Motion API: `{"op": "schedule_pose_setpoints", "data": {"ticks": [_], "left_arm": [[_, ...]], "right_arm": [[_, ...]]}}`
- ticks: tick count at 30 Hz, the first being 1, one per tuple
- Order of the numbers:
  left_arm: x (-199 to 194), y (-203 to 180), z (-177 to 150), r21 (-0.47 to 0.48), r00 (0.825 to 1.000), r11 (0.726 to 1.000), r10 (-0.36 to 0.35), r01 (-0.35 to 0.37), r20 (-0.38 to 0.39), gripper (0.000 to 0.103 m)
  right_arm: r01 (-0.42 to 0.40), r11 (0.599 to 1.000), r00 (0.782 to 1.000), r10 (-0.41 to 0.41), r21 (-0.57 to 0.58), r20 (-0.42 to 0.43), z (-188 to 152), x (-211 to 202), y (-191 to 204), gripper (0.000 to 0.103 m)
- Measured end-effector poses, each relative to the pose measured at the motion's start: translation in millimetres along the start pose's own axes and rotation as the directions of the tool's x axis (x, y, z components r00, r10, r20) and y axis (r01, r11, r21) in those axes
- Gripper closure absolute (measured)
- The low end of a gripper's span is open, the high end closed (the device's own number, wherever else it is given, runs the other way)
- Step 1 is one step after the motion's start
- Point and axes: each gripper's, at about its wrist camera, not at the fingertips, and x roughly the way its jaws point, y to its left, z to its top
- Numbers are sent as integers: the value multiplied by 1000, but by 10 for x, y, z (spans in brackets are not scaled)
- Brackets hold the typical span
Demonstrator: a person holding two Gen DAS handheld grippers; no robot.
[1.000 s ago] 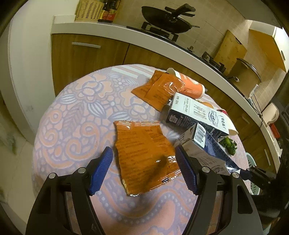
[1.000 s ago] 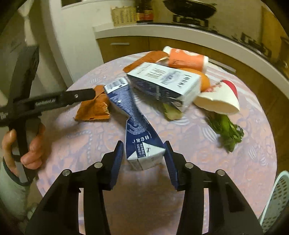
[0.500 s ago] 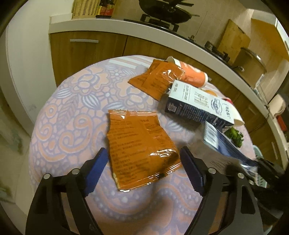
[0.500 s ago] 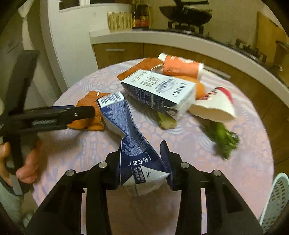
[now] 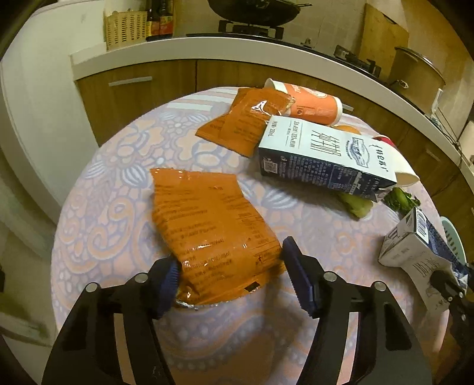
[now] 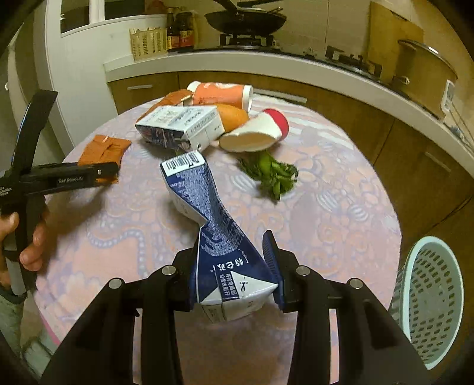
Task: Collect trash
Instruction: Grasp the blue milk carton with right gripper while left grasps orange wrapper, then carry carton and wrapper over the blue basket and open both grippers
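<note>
My right gripper [image 6: 234, 266] is shut on a crushed blue and white carton [image 6: 213, 225] and holds it lifted over the round table [image 6: 326, 213]; the carton also shows in the left wrist view [image 5: 414, 248]. My left gripper [image 5: 229, 272] is open, its blue pads on either side of the near end of an orange snack wrapper [image 5: 207, 225] that lies flat on the table. A second carton [image 5: 320, 157], an orange cup [image 5: 308, 103], more orange wrappers [image 5: 243, 124], a red and white cup [image 6: 260, 133] and green leaves [image 6: 272, 171] lie beyond.
A pale green perforated basket [image 6: 429, 296] stands below the table's right edge. A kitchen counter [image 5: 207, 50] with a wok [image 5: 251, 11] and a pot [image 6: 423, 71] curves behind the table.
My right gripper has closed on the crushed carton and lifted it up and to the right. My left gripper has moved forward, its pads now around the orange wrapper's near end.
</note>
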Motion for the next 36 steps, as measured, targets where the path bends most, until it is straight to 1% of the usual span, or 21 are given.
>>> {"op": "schedule_pose_setpoints", "data": {"ticks": [1,2,3,4,5,6,7,8,10,12,13,15,19,20,23,26,28,29,31,34,36], "left_arm": [[-19,8,-10,0,1000,1000,-23,23,4,50],[-36,11,-21,-5,999,999,-40,40,7,58],[-50,17,-28,-12,998,998,-62,62,9,70],[-74,32,-32,-23,994,994,-105,105,10,79],[-90,29,-39,-28,990,990,-139,140,10,94],[-120,18,-42,-27,989,988,-149,150,15,95],[-148,-10,-44,-11,991,991,-132,133,22,95],[-161,-43,-49,0,992,992,-123,123,26,95],[-204,-77,-60,10,989,990,-142,142,33,95],[-245,-106,-71,14,985,986,-169,168,41,95],[-286,-125,-75,19,980,981,-192,192,49,95],[-364,-176,-74,37,972,974,-225,223,62,95],[-538,-333,-42,86,955,958,-280,273,94,95],[-594,-396,-32,101,948,951,-301,291,101,95],[-708,-594,3,147,935,936,-337,319,115,95],[-808,-877,57,201,917,913,-382,354,118,95],[-852,-1055,86,237,903,894,-414,380,115,95],[-868,-1199,106,263,895,880,-434,395,109,95],[-889,-1417,132,302,885,860,-456,410,98,95],[-924,-1833,155,371,863,818,-499,441,74,95],[-923,-2151,166,416,844,779,-534,470,47,95]], "right_arm": [[-2,1000,1000,2,0,-6,-9,9,2,68],[-1,1000,1000,1,-1,-12,-22,18,2,68],[0,1000,1000,0,-3,-13,-22,33,17,68],[-7,1000,1000,7,-6,-16,-16,52,34,68],[-16,1000,1000,16,-6,-19,-12,65,49,68],[-25,1000,999,25,-4,-20,-1,86,62,68],[-29,1000,999,29,-3,-23,12,110,71,67],[-27,1000,999,27,-2,-25,18,122,87,62],[-29,1000,999,29,3,-26,29,160,108,58],[-27,1000,999,27,6,-31,31,189,118,58],[-22,1000,999,23,7,-31,28,195,125,59],[-8,1000,1000,8,11,-24,17,174,117,71],[9,1000,1000,-10,27,21,22,26,40,72],[19,999,999,-20,35,40,21,-46,5,72],[44,997,995,-49,58,89,10,-260,-123,72],[82,993,988,-93,87,121,2,-443,-286,72],[105,987,983,-121,119,139,-21,-579,-456,72],[119,984,979,-139,136,147,-32,-636,-542,72],[145,976,972,-171,165,159,-63,-744,-698,72],[186,956,958,-228,226,175,-152,-951,-1019,72],[209,943,949,-259,258,177,-201,-1036,-1198,72]]}}
